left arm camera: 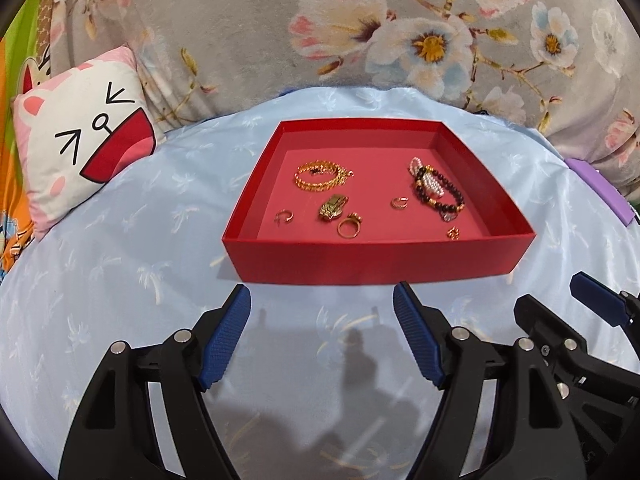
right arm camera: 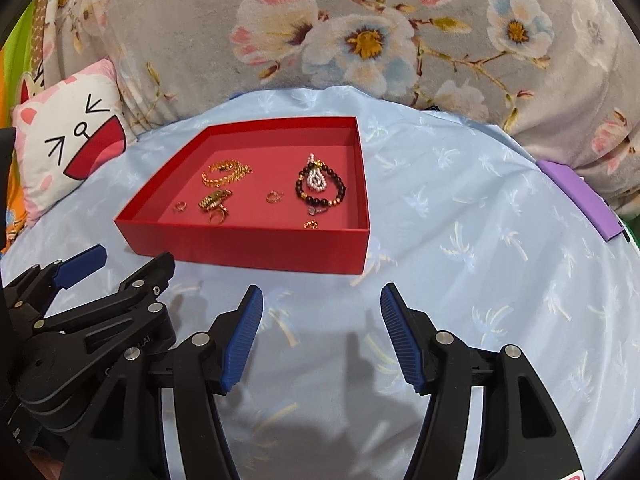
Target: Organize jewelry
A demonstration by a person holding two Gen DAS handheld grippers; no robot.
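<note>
Both claws hang spread and empty over the pale blue bed cover (left arm camera: 120, 240). The red box (left arm camera: 376, 256) sits just ahead of the left claw (left arm camera: 322, 304) and ahead-left of the right claw (right arm camera: 322, 300). Inside lie a gold chain (left arm camera: 320, 176), a dark bead bracelet (left arm camera: 440, 196), a gold ring (left arm camera: 347, 227) and small earrings. The claws hang side by side.

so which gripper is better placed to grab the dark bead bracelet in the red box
Right, probably. The dark bead bracelet lies at the red box's right end, nearer the open right gripper; the left gripper faces the gold pieces.
</note>
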